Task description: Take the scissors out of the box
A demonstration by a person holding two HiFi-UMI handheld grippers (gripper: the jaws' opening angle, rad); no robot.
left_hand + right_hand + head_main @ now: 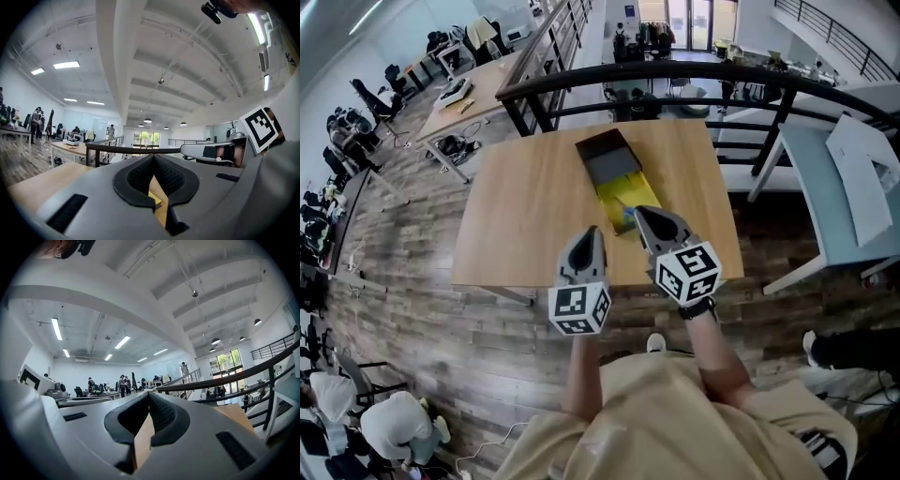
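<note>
On the wooden table lies a flat box with a dark grey part at the far end and a yellow inside. A small blue thing, likely the scissors, lies at the box's near end, partly hidden by my right gripper. That gripper hovers over the near end of the box, shut and empty. My left gripper is beside it to the left, over bare table, also shut and empty. In the left gripper view the pads meet and yellow shows through the gap beneath them. The right gripper view shows touching pads.
A black railing runs just beyond the table's far edge. A white table stands to the right. Desks, chairs and people fill the far left. The table's near edge is at my knees, above wood flooring.
</note>
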